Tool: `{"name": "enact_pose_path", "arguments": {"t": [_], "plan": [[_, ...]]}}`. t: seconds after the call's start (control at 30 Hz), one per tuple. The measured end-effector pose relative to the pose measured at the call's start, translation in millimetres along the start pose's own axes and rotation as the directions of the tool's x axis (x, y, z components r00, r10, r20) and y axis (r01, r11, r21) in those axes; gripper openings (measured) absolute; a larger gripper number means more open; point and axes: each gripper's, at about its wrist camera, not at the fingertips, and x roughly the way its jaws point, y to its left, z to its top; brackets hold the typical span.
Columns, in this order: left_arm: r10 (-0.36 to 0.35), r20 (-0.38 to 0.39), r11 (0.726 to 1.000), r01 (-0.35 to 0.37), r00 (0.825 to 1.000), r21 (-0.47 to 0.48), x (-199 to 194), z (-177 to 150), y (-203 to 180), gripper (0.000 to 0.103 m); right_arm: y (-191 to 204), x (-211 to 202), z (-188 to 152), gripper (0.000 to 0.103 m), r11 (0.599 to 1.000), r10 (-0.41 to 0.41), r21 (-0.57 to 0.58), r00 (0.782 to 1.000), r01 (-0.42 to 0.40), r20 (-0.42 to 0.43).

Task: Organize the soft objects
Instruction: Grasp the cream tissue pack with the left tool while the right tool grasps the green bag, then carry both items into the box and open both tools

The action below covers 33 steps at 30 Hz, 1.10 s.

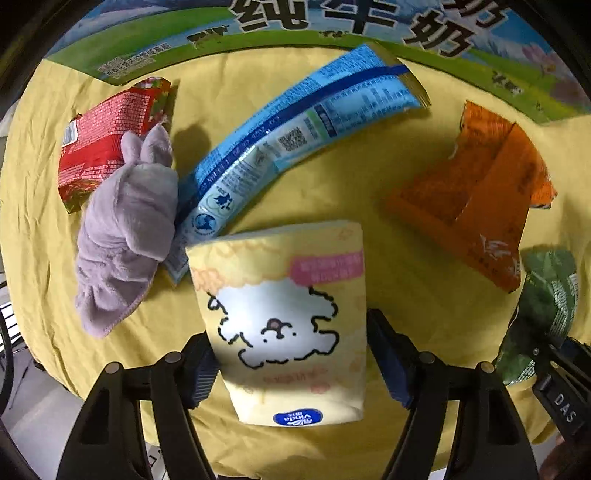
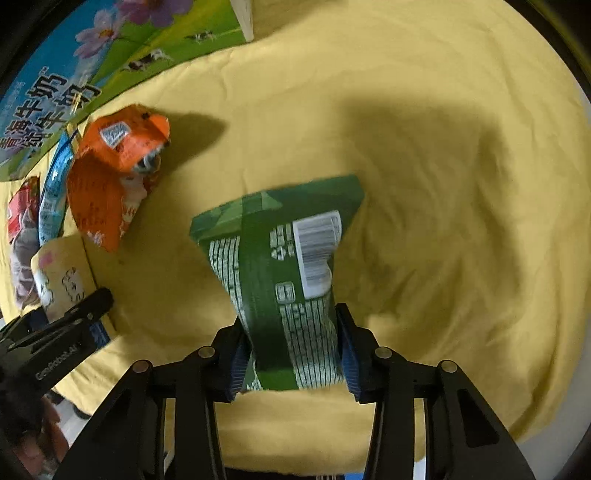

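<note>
My left gripper [image 1: 291,363] is shut on a yellow tissue pack [image 1: 284,314] with a cartoon dog, held above the yellow cloth [image 1: 325,199]. My right gripper [image 2: 291,354] is shut on a green snack bag [image 2: 280,269], lifted over the cloth [image 2: 424,147]. The green bag also shows at the right edge of the left wrist view [image 1: 543,306]. The tissue pack shows at the left of the right wrist view [image 2: 61,273].
On the cloth lie a purple plush cloth [image 1: 125,229], a red packet [image 1: 110,136], a long blue pouch [image 1: 295,136] and an orange packet [image 1: 480,199]. A printed milk carton box [image 1: 332,22] stands along the far edge. The orange packet [image 2: 110,173] shows left in the right wrist view.
</note>
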Motion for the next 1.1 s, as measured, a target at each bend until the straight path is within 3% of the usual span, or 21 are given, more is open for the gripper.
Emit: {"name": "enact_pose_path", "arguments": {"t": [0.1,0.33,0.6,0.83,1.1], "plan": [[-0.023,0.027,1.000,0.023,0.999,-0.008,-14.2,-0.8,11.8,0.061,-0.8,13.2,-2.0,0.045,1.000,0.004,0.015,1.000,-0.004,0.001],[-0.001,0.079,1.000,0.000,0.997,0.003,-41.9,-18.9,-0.7,0.061,-9.2,28.5,-2.9,0.037,1.000,-0.007,0.014,1.000,0.006,0.008],[-0.018,0.206,0.998,0.006,0.978,0.060,-115.1,-28.4,-3.5,0.061,3.7,1.7,-25.1,0.036,0.997,0.063,-0.044,0.994,-0.059,0.089],[-0.099,0.346,0.991,0.060,0.933,0.120,-224.2,-24.0,-14.2,0.061,1.8,-73.7,-40.0,0.036,0.985,0.155,-0.107,0.964,-0.134,0.217],[-0.167,0.447,0.980,0.099,0.879,0.171,-287.8,19.1,0.7,0.061,20.4,-173.2,-15.1,0.036,0.974,0.214,-0.142,0.913,-0.174,0.348]]}}
